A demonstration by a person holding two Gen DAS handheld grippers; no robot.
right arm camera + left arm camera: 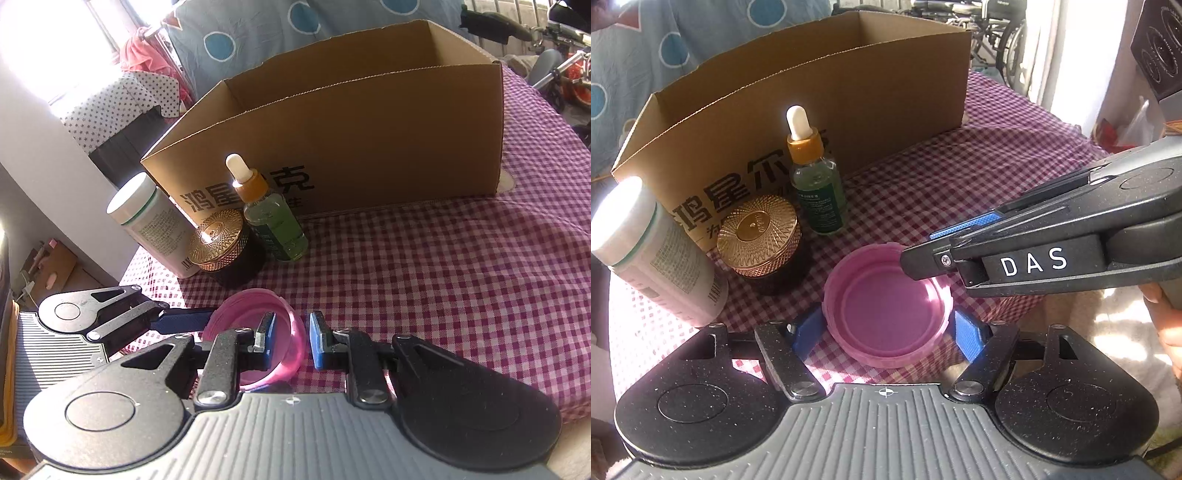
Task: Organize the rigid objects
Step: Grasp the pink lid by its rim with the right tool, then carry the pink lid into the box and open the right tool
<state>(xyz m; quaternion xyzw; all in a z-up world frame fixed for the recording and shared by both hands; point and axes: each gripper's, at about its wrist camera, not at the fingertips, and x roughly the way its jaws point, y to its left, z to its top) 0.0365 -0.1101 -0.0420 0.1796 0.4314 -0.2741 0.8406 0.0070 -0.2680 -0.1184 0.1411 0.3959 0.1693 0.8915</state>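
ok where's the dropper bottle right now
The dropper bottle stands upright on the checked cloth against the cardboard box, just right of the gold-lidded jar.

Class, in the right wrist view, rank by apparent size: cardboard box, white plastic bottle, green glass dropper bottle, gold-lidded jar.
1. Brown cardboard box, clearly largest.
2. White plastic bottle and green glass dropper bottle: too alike to rank.
3. Gold-lidded dark jar.

"das" on right tool (925, 254) (chinese print on box (812, 110)).
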